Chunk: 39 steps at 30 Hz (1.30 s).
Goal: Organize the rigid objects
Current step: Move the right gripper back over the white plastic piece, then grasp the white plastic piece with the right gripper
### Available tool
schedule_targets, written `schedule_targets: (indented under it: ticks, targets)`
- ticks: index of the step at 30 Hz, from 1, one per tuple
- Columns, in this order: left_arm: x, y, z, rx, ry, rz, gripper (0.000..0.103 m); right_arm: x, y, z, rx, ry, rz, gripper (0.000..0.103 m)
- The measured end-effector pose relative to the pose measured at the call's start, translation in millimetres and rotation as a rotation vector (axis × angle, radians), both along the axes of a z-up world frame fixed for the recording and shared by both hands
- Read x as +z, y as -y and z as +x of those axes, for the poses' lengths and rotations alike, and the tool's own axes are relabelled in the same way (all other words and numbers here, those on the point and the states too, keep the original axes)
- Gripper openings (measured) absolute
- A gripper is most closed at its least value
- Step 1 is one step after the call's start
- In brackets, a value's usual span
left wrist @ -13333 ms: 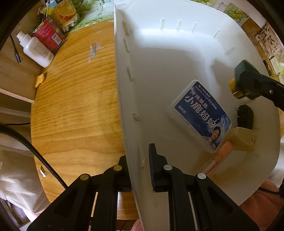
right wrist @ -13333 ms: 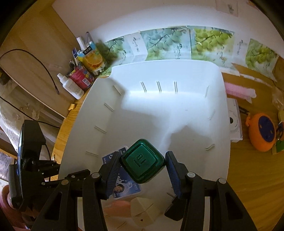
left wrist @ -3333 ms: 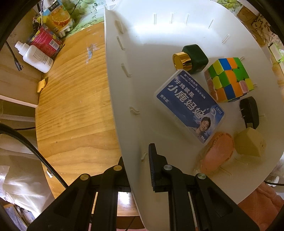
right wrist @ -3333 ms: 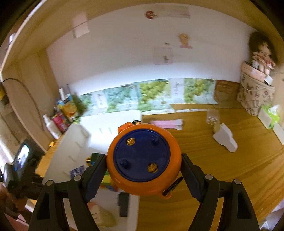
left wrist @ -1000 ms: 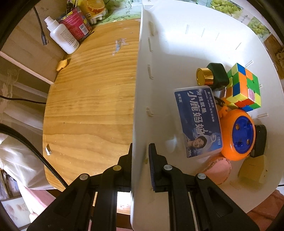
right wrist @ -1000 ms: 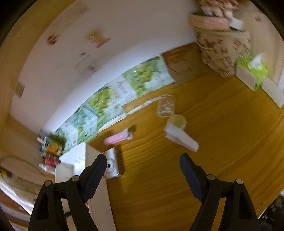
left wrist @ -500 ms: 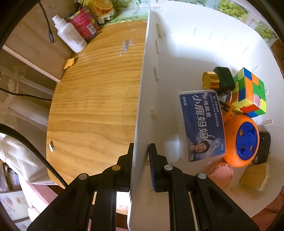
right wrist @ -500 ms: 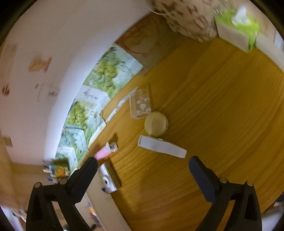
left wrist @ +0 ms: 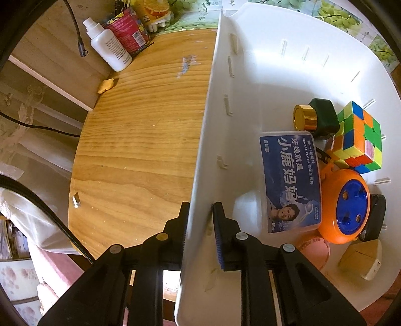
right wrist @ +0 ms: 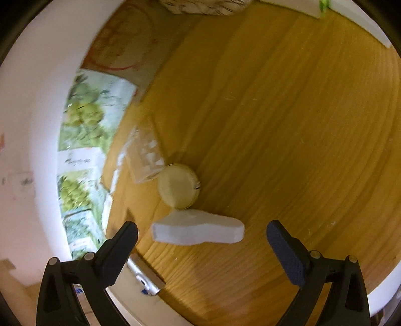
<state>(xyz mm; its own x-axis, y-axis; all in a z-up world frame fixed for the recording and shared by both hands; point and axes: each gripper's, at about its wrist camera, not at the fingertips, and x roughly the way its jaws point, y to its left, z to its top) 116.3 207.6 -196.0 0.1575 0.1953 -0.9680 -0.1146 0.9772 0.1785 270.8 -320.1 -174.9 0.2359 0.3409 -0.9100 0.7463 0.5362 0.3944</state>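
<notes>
My left gripper (left wrist: 200, 220) is shut on the near wall of the white bin (left wrist: 200, 150). Inside the bin lie a blue dental floss box (left wrist: 290, 183), an orange and blue round toy (left wrist: 348, 205), a colour cube (left wrist: 361, 138), a green bottle with a gold cap (left wrist: 315, 117), a black plug (left wrist: 376, 218), a pink piece (left wrist: 313, 250) and a tan block (left wrist: 361, 258). My right gripper (right wrist: 203, 240) is open and empty above a white flat object (right wrist: 198, 230) on the wooden table (right wrist: 288, 125). A round cream case (right wrist: 178, 185) and a clear box (right wrist: 145, 158) lie just beyond it.
Left of the bin stand a white squeeze bottle (left wrist: 110, 47), a red can (left wrist: 127, 30) and a juice carton (left wrist: 153, 10). A small yellow bit (left wrist: 105, 85) lies by the table edge. A white camera (right wrist: 142, 275) sits under my right gripper's left finger. Grape pictures (right wrist: 87, 105) line the wall.
My right gripper has swung down closer to the white flat object and the cream case, which now fill more of its view. My left gripper still holds the bin wall, shifted slightly.
</notes>
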Motion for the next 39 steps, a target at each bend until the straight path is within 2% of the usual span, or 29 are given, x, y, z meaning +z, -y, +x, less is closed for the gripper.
schedule_targets:
  ticks: [21,25,27,29,33,39]
  targets:
    - [-5,2,0,0.049,-0.009,0.023,0.022,-35,-24,26,0.053,-0.135,0.009,0.103]
    - [-4,0,0,0.057,-0.01,0.006,0.022,-37,-24,25,0.052,-0.155,-0.003,0.103]
    - [-5,1,1,0.046,-0.013,0.014,0.022,-38,-26,26,0.06,-0.157,-0.006,0.1]
    - [-5,2,1,0.038,-0.014,0.022,0.022,-36,-28,27,0.067,-0.138,-0.01,0.092]
    - [-5,3,0,0.043,-0.01,0.017,0.022,-35,-33,29,0.082,-0.127,-0.023,0.092]
    - [-4,4,-1,0.039,-0.008,0.021,0.022,-35,-38,27,0.075,-0.117,0.011,0.092]
